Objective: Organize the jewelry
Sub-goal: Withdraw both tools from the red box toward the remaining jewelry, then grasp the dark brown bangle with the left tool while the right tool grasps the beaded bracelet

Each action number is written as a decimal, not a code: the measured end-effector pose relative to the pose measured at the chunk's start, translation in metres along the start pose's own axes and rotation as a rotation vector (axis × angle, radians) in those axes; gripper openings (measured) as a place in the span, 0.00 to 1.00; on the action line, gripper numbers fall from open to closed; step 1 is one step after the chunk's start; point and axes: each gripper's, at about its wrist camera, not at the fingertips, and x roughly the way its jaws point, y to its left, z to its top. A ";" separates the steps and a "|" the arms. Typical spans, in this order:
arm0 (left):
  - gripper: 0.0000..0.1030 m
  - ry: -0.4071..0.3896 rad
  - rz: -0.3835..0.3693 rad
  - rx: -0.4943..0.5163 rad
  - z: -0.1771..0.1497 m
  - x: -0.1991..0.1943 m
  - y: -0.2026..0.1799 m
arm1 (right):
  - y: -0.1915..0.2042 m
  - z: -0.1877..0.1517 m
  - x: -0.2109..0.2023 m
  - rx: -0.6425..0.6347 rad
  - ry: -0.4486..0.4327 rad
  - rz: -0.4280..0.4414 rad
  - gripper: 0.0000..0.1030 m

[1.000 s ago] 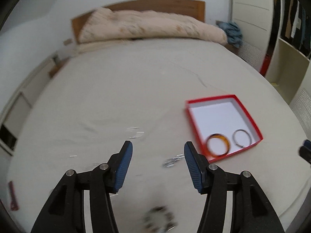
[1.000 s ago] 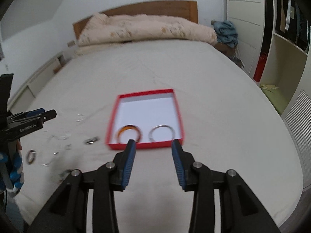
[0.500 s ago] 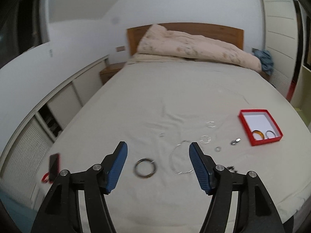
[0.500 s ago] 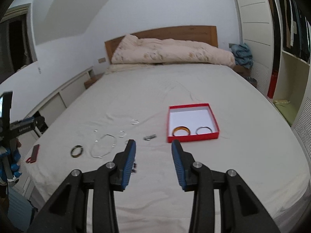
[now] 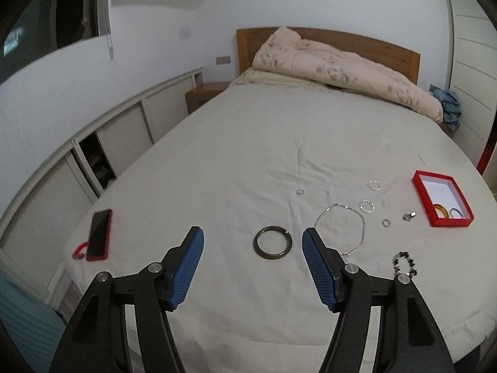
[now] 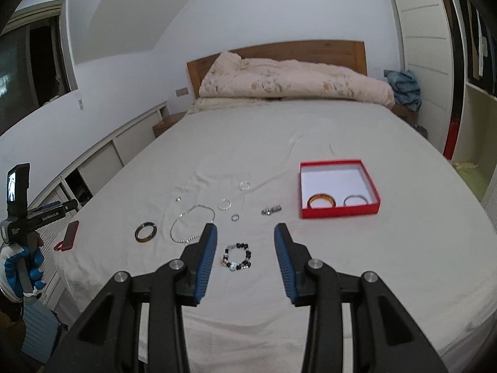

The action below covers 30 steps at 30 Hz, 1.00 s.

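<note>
A red box (image 5: 423, 196) (image 6: 338, 212) on the bed holds an amber bangle (image 6: 321, 200) and a silver bangle (image 6: 355, 200). Loose on the sheet lie a dark bangle (image 5: 272, 242) (image 6: 145, 232), a silver chain necklace (image 5: 341, 227) (image 6: 192, 223), a beaded bracelet (image 5: 404, 262) (image 6: 237, 256), several small rings (image 5: 366, 206) (image 6: 224, 204) and a small silver piece (image 6: 271, 209). My left gripper (image 5: 252, 242) is open and empty, held above the bed edge with the dark bangle in line between its jaws. My right gripper (image 6: 245, 239) is open and empty, with the beaded bracelet in line between its jaws.
A phone in a red case (image 5: 99, 233) (image 6: 70, 235) lies near the bed's left edge. A folded duvet (image 5: 338, 68) lies at the headboard. Low cabinets (image 5: 102, 152) run along the left wall; shelves (image 6: 478, 93) stand on the right.
Both grippers have pulled back and up from the red box to the foot of the bed. The left one has swung left, bringing the dark bangle between its jaws.
</note>
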 end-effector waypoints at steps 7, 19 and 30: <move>0.63 0.067 0.023 -0.019 -0.020 0.058 0.007 | -0.002 -0.023 0.063 0.023 0.099 -0.023 0.35; 0.61 0.229 0.051 -0.067 -0.043 0.161 0.042 | 0.012 -0.053 0.179 0.017 0.316 -0.025 0.35; 0.57 0.323 -0.019 -0.080 -0.042 0.232 0.032 | 0.006 -0.068 0.269 0.020 0.439 -0.054 0.35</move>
